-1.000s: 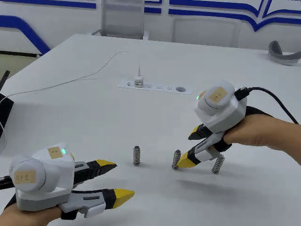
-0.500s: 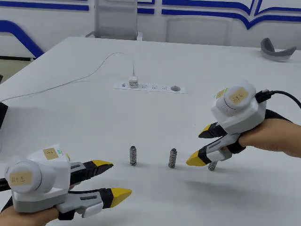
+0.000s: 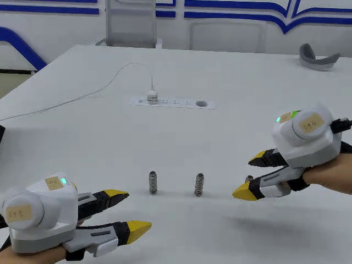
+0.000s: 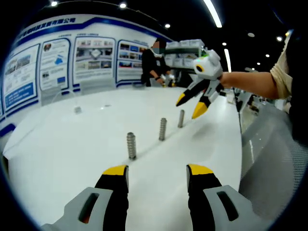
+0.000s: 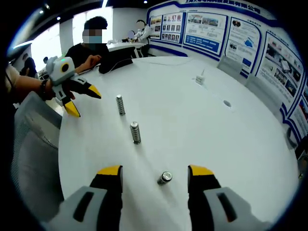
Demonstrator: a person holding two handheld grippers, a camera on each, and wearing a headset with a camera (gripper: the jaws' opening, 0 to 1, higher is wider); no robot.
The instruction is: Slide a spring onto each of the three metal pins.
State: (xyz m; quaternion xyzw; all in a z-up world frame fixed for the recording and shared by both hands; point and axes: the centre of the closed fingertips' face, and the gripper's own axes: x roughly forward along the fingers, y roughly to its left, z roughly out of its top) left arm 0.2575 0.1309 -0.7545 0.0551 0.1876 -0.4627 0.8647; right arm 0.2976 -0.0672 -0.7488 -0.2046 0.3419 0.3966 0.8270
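Right tongs (image 3: 246,177), jaws apart and empty, hover at the frame's right, with the third upright pin (image 5: 164,178) just ahead between them on the tabletop (image 3: 165,137). The left tongs (image 3: 135,209), also apart and empty, hang lower left, farther from the first spring-covered pin (image 3: 153,182), likewise upright.

Springs (image 3: 153,182) ribbed grey metal; table (image 3: 82,137) smooth, matt.
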